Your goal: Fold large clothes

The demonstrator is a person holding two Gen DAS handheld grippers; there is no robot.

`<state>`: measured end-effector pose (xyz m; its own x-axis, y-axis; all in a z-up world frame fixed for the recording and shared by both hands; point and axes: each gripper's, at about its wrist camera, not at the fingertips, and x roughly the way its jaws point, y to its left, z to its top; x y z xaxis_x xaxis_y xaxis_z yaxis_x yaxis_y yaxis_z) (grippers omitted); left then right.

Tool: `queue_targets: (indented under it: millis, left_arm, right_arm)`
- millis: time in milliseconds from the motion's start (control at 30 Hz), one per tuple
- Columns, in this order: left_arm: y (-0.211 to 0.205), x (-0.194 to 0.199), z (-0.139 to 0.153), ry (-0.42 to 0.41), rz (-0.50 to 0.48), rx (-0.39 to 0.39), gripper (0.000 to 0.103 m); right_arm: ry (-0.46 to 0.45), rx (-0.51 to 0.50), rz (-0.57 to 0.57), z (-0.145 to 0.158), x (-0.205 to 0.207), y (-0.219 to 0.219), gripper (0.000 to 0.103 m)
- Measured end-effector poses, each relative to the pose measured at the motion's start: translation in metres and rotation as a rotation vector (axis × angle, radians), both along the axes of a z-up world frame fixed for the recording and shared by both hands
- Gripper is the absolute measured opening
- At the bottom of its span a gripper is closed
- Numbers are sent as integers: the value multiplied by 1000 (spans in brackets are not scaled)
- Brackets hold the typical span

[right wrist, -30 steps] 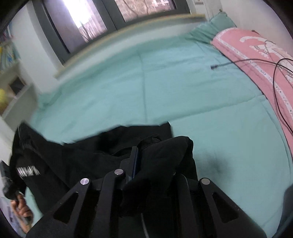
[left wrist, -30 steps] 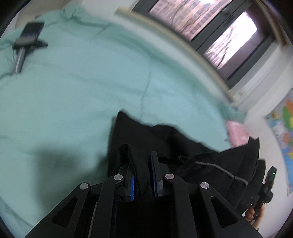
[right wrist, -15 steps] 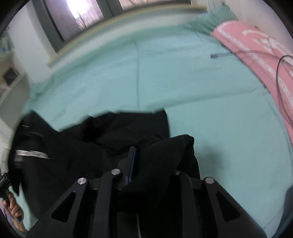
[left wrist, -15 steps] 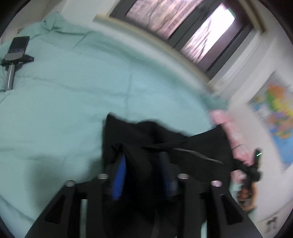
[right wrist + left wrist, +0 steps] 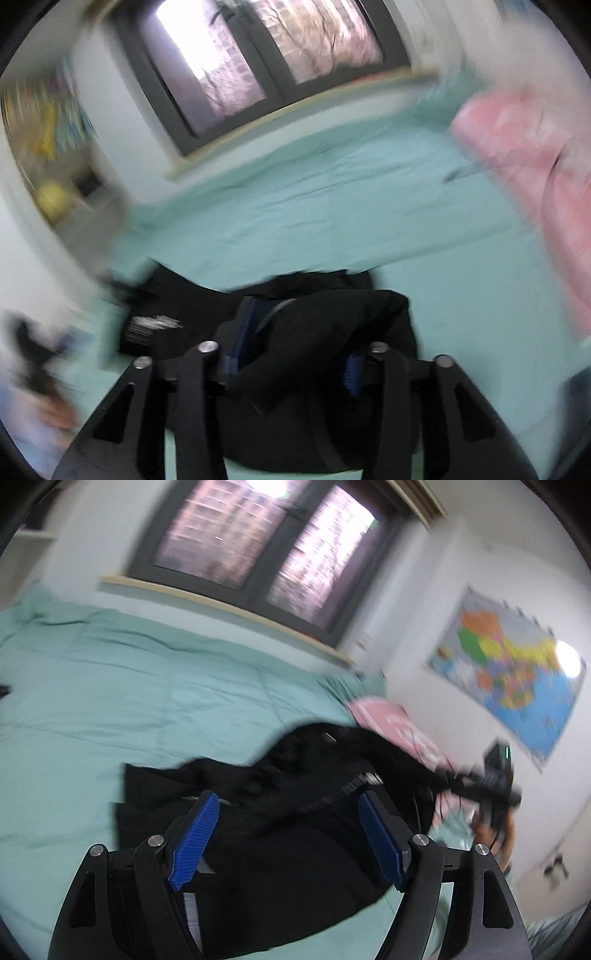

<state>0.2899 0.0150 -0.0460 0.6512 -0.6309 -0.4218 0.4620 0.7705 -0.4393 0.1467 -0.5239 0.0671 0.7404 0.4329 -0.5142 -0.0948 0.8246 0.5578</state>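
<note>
A large black garment point(image 5: 280, 812) lies on the mint-green bed point(image 5: 129, 686). My left gripper point(image 5: 288, 834) is open and empty above it, its blue pads point(image 5: 195, 834) wide apart. In the right wrist view, black cloth point(image 5: 317, 332) is bunched between and over the fingers of my right gripper point(image 5: 295, 354). Its blue pads point(image 5: 245, 332) stand apart, and the view is blurred, so the grip is unclear. The right gripper also shows in the left wrist view point(image 5: 495, 775), far right, with the garment's end stretched toward it.
A pink pillow point(image 5: 524, 147) with a dark cable lies on the bed's right side. A window point(image 5: 258, 546) and sill run behind the bed. A map point(image 5: 509, 679) hangs on the wall. A shelf point(image 5: 55, 184) stands at the left.
My left gripper has opened and let go of the black cloth, and both views have tilted up. The right gripper's pads have spread apart with cloth still draped over them.
</note>
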Motion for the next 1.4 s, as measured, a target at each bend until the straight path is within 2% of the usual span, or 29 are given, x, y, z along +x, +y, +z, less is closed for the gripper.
queue_targets:
  millis: [33,67,100,200,267,300,333,400,433,467,500,533,567,633,667,700,733,767,833,900,967,1067,1167,1333,1400]
  left_arm:
    - [-18,3,-4,8,-34,34,79]
    - [-26,4,-9,12,-54,54,79]
    - [-39,6,-15,20,-69,94,79]
    - [-74,29,-37,52,-32,267,79]
    - [-83,65,-55,64,109,406,79]
    - [-77,84,-61,91,192,427,79]
    - [-67,101,-66,128,242,413,79]
    - [-35,143,-88,297,334,369,76]
    - [-24,150,-94,359,340,319,59]
    - [-16,151,-96,395,305,235,55]
    - [-12,145,-92,387,236,143,54]
    - [-15,130,-82,331,179,91,55]
    - [-20,119,-73,286,149,84,57]
    - [-42,98,-57,224,97,126,63]
    - [-51,95,-56,216,74,133,66]
    - [-61,96,-58,224,49,141,70]
    - [-73,103,-66,258,38,169,70]
    - [-84,115,-82,311,58,233,70]
    - [-89,138,-116,417,139,342,69]
    - [-81,146,-133,442,188,339,69]
    - [-71,147,-134,444,211,308,69]
    - [-63,142,-129,412,186,251,69]
    - [-58,130,-115,381,172,242,69]
    - [-34,98,-70,271,208,234,69]
    - [-27,82,-60,260,225,241,69]
  right_arm:
    - [-1,124,39,-1,1,-15,60]
    - [-15,195,50,2,-3,-30,66]
    - [-26,179,45,8,-8,-36,74]
    - [-88,36,-10,29,-32,-43,91]
    - [-119,-108,-24,38,-40,-25,92]
    - [-124,-150,-9,38,-38,-13,92]
    - [-122,-185,17,35,-33,1,92]
    - [-104,-253,68,26,-14,35,92]
    - [-94,-303,87,19,0,57,92]
    - [-88,-341,101,13,9,73,92]
    - [-79,-400,125,4,22,97,91]
    - [-75,-463,149,-6,37,122,90]
    - [-76,-498,172,-16,48,142,89]
    - [-30,-532,243,-45,79,177,83]
    - [20,-529,266,-62,98,187,75]
    - [80,-529,277,-80,119,195,72]
    - [150,-526,281,-100,139,203,72]
    - [242,-497,280,-127,168,208,74]
    - [321,-463,261,-155,195,209,76]
    - [350,-441,248,-170,211,207,76]
    - [348,-436,253,-174,214,204,76]
    - [321,-421,262,-173,207,197,76]
    - [232,-414,262,-149,178,181,75]
    - [55,-576,197,-96,103,152,76]
    - [41,-637,164,-86,79,138,77]
